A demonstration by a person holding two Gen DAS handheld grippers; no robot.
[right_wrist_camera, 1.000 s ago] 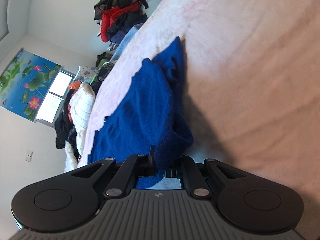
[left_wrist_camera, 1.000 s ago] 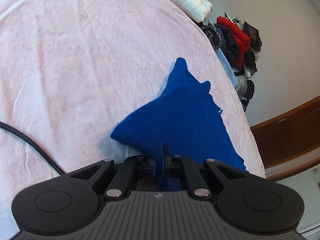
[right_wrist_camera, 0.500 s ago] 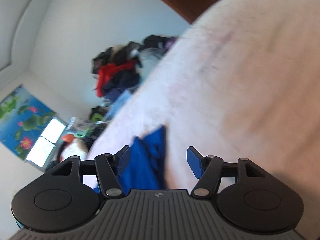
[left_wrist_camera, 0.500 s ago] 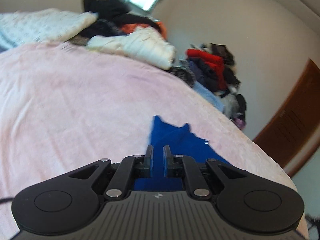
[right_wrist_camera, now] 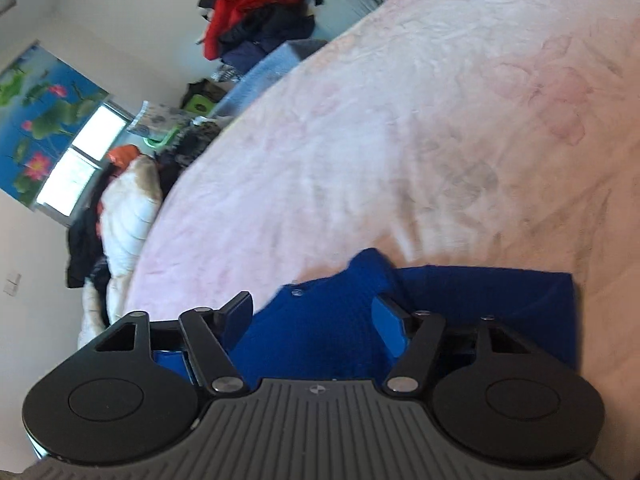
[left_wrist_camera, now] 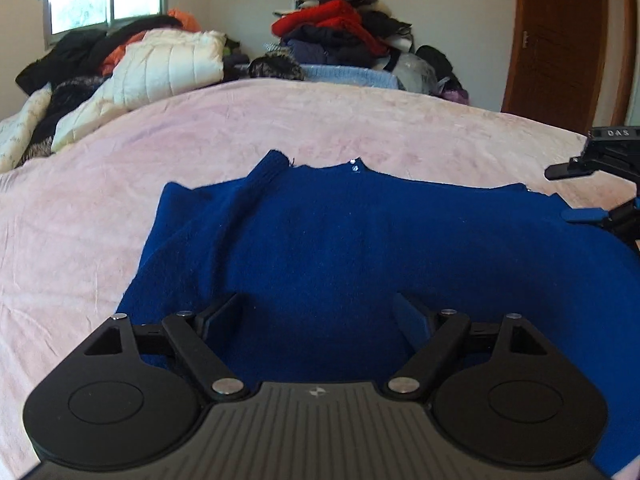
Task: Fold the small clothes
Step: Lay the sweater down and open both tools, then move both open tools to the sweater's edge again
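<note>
A small royal-blue knit garment lies folded and flat on the pink bed cover. My left gripper is open and empty, its jaws wide apart just above the garment's near edge. My right gripper is also open and empty, over the garment at its right side. In the left wrist view the right gripper shows at the frame's right edge beside the garment.
The pink cover spreads wide around the garment. A white puffer jacket and dark clothes lie at the bed's far left. A heap of red and dark clothes stands behind the bed. A brown door is at the right.
Both grippers held the blue garment one second ago and laid it down. The right gripper opened first, then the left. The garment now lies flat and both grippers hover open over it.
</note>
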